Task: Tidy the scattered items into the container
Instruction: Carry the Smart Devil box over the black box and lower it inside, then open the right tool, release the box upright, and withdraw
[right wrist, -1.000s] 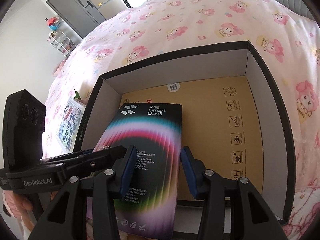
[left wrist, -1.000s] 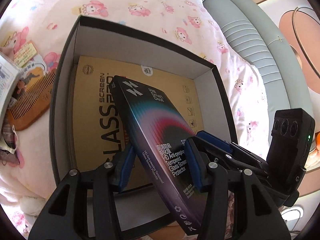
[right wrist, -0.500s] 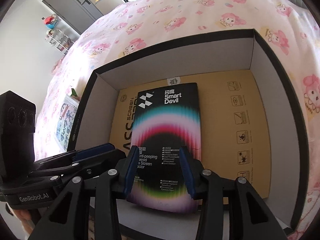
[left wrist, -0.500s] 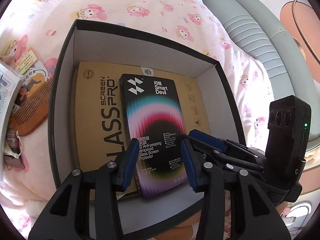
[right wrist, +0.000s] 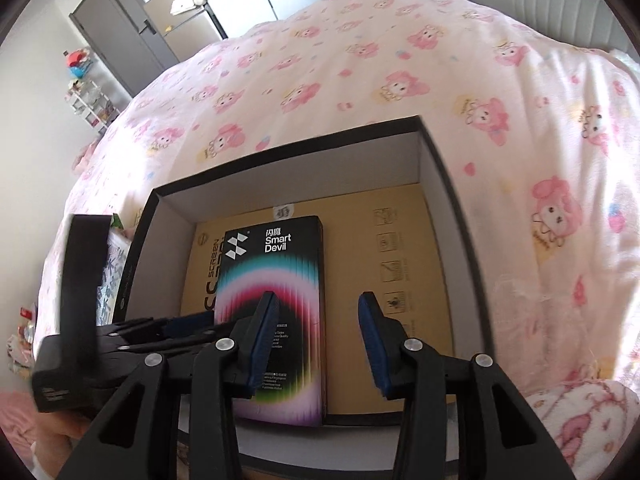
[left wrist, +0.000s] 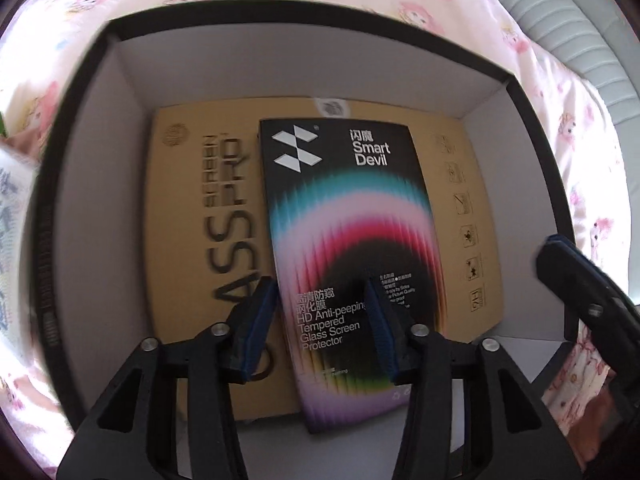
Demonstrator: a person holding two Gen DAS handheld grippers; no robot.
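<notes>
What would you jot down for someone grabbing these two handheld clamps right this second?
Left gripper: open, above the box, holding nothing.
Right gripper: open, empty, beside it.
Smart Devil packet lies flat in the black box, on top of the tan screen protector pack.
Done: both packs are in.
Left: a patterned item lies outside the box's left wall; collect it and any others.

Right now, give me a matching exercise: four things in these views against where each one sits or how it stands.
Things:
1. Smart Devil box
2. tan Glass Screen Pro pack
3. black container
4. left gripper

Places or states:
A. flat on the container floor, partly covered
B. open, gripping nothing
C. resting on the pink printed bedding
D. lying on top of the tan pack

Pairs: 1-D, 2-A, 3-C, 4-B
</notes>
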